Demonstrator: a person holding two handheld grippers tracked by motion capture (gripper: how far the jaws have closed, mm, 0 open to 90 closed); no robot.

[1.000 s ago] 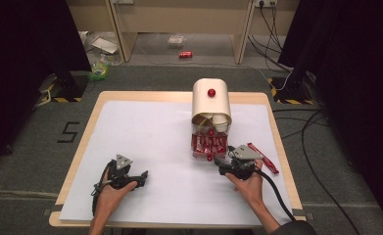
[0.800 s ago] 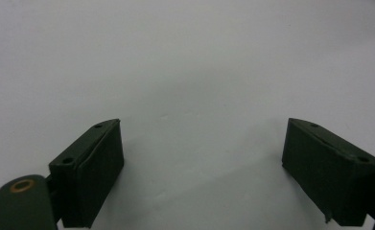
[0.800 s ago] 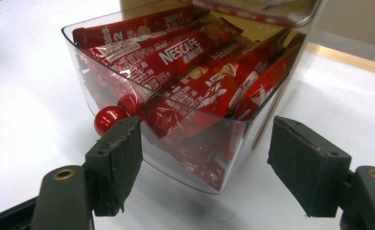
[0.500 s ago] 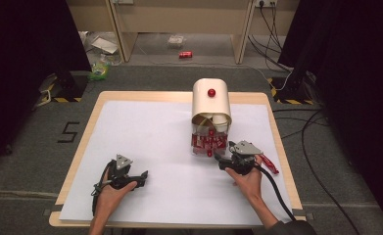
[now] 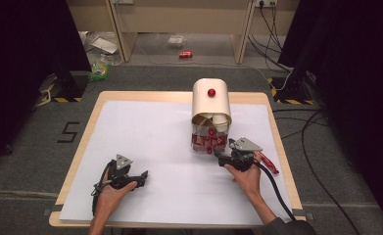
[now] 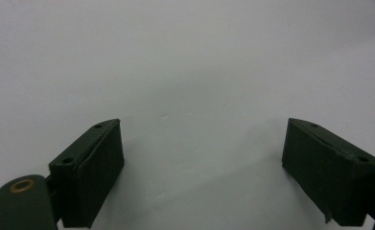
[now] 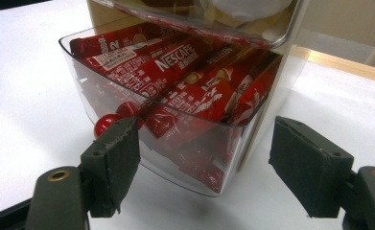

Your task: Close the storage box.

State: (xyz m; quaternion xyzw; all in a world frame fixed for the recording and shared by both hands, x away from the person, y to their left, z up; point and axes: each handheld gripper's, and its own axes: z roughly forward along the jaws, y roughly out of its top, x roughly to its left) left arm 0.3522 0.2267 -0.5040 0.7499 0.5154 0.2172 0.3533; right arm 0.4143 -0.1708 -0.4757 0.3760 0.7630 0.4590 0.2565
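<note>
A cream dispenser box with a red knob stands on the white sheet at the far right. Its clear drawer is pulled out at the front and holds several red Nescafe sachets. A small red knob sits on the drawer's front. My right gripper lies just right of the drawer, open, its jaws standing apart before the drawer's near corner without touching it. My left gripper rests on the sheet at the near left, open over bare paper.
One red sachet lies on the sheet behind my right gripper, beside its cable. The wooden table's right edge is close. The white sheet stretches between the two grippers. Cables and litter lie on the floor beyond.
My right gripper has shifted only slightly beside the drawer. The left gripper and the box have stayed put.
</note>
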